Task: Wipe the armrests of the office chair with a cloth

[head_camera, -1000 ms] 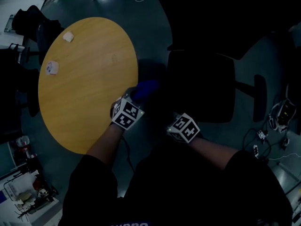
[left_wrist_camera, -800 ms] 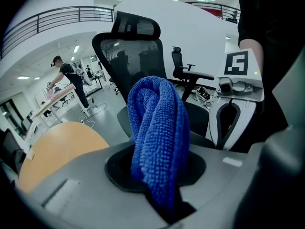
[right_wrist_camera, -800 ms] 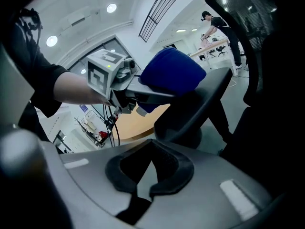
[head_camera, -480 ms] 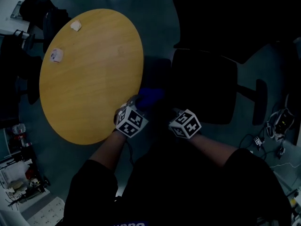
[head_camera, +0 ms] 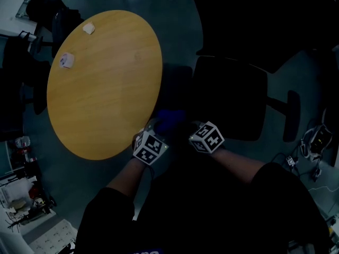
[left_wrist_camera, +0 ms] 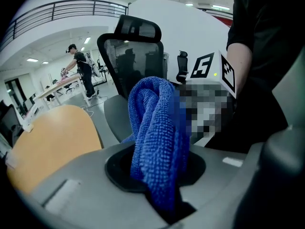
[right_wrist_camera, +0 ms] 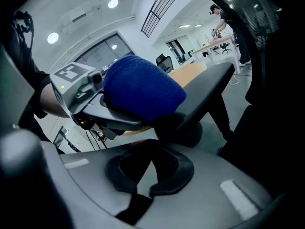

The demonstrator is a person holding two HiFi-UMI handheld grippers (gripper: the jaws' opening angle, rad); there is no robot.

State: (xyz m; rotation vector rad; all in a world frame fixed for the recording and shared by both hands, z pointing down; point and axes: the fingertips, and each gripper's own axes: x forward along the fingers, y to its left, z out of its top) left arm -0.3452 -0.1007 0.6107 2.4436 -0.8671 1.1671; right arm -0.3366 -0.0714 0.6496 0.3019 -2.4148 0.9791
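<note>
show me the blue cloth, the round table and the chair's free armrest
blue cloth [left_wrist_camera: 157, 142], left gripper view, middle of bunch
round table [head_camera: 100, 89], head view, bare top
free armrest [head_camera: 291, 115], head view, pad middle

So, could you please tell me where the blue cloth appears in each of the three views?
Head view: blue cloth low centre, at the left gripper tip.
Left gripper view: centre, clamped between the jaws.
Right gripper view: upper centre-left, on the armrest.
Shared landmark: the round wooden table.
</note>
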